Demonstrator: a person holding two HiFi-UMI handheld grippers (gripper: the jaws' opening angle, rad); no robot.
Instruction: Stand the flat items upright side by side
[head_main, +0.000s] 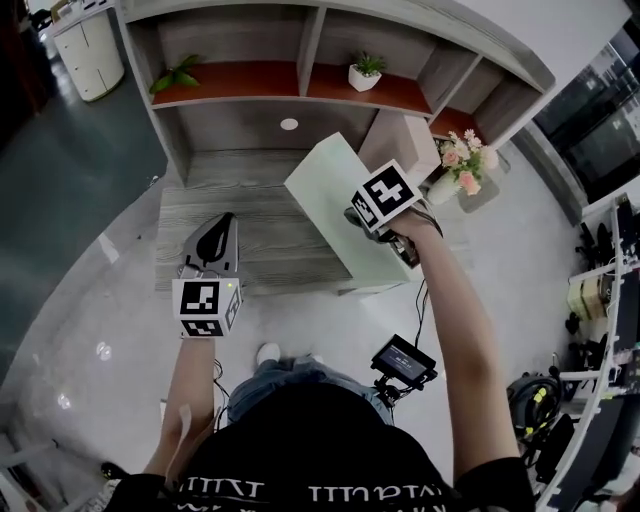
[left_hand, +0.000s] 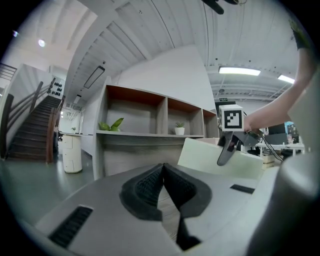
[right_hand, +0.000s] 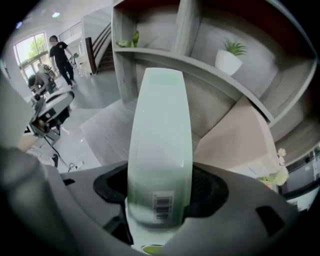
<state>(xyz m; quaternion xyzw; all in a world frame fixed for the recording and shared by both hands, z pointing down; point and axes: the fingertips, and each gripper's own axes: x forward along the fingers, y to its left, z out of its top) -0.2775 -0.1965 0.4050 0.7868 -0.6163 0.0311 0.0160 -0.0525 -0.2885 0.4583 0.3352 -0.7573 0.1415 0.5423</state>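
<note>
Right gripper (right_hand: 160, 188): jaws clenched on the narrow edge of a pale green flat rectangular box (head_main: 335, 205). The dark pads press both broad faces, just above a barcode label (right_hand: 162, 207). The gripper points steeply down.

Green box: it is tilted, neither flat nor upright, over the right part of the grey wood-grain platform (head_main: 245, 215) in front of the grey shelf unit (head_main: 300, 110). Its near end reaches the platform's front edge. I cannot tell whether its lower edge rests on the wood.

Pink flat rectangular box (head_main: 402, 140): it is just behind and to the right of the green one, slanted in front of the unit's right lower bay. Their outlines overlap in the head view, and I cannot tell whether they touch.

Left gripper (head_main: 222, 224): jaws shut tip to tip with nothing between them. It is held level over the left half of the platform, well apart from both boxes.

Room for moving:
- The left and middle of the platform are bare wood, from the left gripper across to the green box's long edge.
- The back is bounded by the shelf unit's lower panel.
- The right side is tight. A vase of pink flowers (head_main: 460, 168) stands near the pink box, at the platform's right end.
- The front edge drops to a glossy pale floor (head_main: 110, 330).

Upper shelf: a leafy green plant (head_main: 177, 76) is on the left and a small plant in a white pot (head_main: 364, 72) is in the middle bay, both above the working area.
</note>
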